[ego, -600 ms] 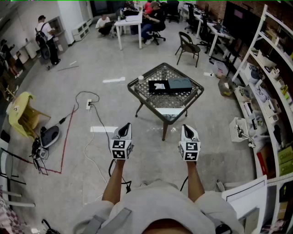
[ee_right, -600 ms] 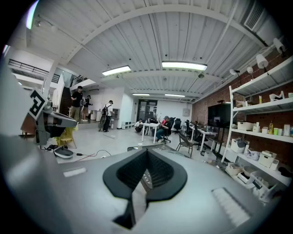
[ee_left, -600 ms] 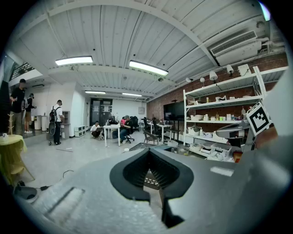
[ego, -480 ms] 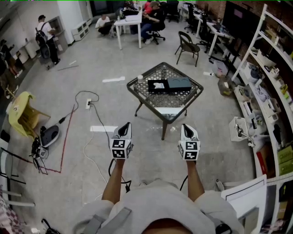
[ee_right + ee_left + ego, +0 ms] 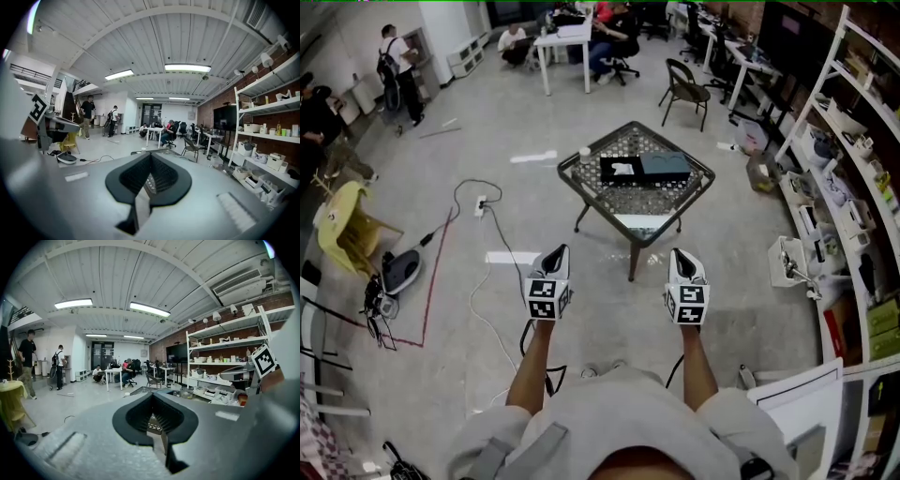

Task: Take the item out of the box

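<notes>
The item is lying, white, inside the open black box, which is sitting on the small counter far ahead, with what looks like its lid lying just to its right. Well short of the counter, the left tool and the right tool are hanging side by side over the floor, each with its jaws pressed together and gripping nothing. The approach is, I judge, the step in hand. The next move is calling for closing in on the counter, spreading one tool's jaws and lowering them around the item.
</notes>
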{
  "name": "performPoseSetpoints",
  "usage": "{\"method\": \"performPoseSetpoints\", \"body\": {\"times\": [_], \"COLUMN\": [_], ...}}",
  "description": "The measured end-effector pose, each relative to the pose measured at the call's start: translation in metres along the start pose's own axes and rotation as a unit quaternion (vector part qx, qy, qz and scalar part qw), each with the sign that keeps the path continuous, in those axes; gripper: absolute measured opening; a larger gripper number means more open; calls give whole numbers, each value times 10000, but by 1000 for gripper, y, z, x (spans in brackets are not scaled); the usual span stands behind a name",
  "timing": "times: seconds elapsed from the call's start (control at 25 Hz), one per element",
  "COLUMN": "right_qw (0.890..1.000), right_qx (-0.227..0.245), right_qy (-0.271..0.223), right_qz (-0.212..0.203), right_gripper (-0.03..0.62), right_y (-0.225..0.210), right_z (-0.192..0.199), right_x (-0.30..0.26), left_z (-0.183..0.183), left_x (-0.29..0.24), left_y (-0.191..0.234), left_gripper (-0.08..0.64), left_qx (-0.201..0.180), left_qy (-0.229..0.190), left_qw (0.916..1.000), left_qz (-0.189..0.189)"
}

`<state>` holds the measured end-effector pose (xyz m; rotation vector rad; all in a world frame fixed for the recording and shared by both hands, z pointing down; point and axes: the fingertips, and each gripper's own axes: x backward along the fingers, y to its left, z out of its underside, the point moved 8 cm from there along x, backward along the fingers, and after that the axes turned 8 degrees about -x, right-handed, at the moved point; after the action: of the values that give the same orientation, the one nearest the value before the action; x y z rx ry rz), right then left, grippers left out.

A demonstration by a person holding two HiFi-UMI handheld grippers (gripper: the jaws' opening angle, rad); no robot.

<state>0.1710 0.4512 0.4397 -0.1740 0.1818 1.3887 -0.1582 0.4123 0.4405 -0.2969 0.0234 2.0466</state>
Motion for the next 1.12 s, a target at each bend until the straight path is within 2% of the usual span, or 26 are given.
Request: {"method": "performPoseSetpoints", "body": {"times": [0.56,1.12], "right_qw": [9998,9994], "right_qx": [61,70], "right_qy": [-44,132], "right_qz": [-167,-298], "right_gripper": [0,0], "right_y": [-27,-46], "right_z": [-4,3], "right_x": [-7,-47], "left_z": [-8,-4], "left_x": [-18,-62], "left_y": [-31,-33], "left_gripper": [5,5], "left_qx": [-21,-8], "left_qy": [19,156], "left_qw": [10000,9999], "left_qz": [-50,-30]}}
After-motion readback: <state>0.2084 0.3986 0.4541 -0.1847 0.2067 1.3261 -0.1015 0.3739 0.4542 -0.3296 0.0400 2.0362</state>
